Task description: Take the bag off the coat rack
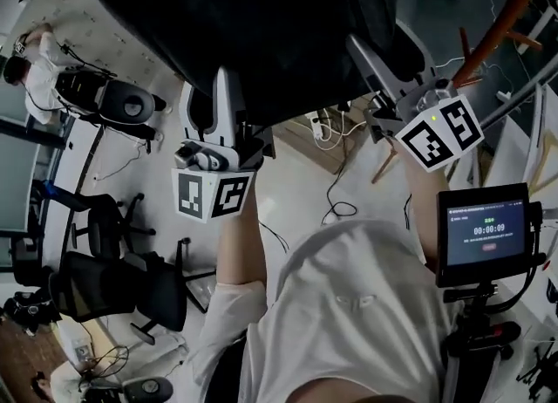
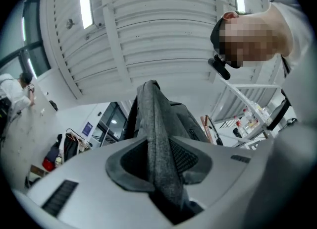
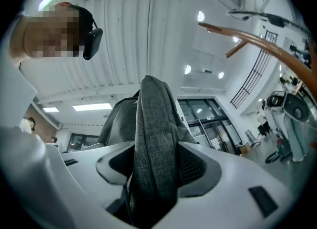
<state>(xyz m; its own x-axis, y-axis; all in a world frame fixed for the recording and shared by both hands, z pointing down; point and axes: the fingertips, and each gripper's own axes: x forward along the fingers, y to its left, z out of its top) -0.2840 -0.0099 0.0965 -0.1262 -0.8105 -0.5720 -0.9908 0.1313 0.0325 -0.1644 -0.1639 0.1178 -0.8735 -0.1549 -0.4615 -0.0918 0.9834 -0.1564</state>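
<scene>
The person's white shirt [image 1: 366, 305] fills the bottom of the head view, with both forearms raised from it. The left tongs [image 2: 158, 159] are pinched on a grey strap [image 2: 155, 119] that stands up between the pads. The right tongs [image 3: 156, 166] are clamped the same way on a second grey strap [image 3: 153, 111], which is broader and folded over at the top. Both straps run to the dark bag [image 1: 261, 26], which hangs across the top of the head view, just above the two tongs. The coat rack [image 1: 499, 24], a curved orange-brown pole, stands to the right of the bag; whether the bag touches it cannot be told. A small screen [image 1: 486, 234] sits on a stand at the right, and black office chairs [image 1: 113, 292] stand on the floor at the left.
</scene>
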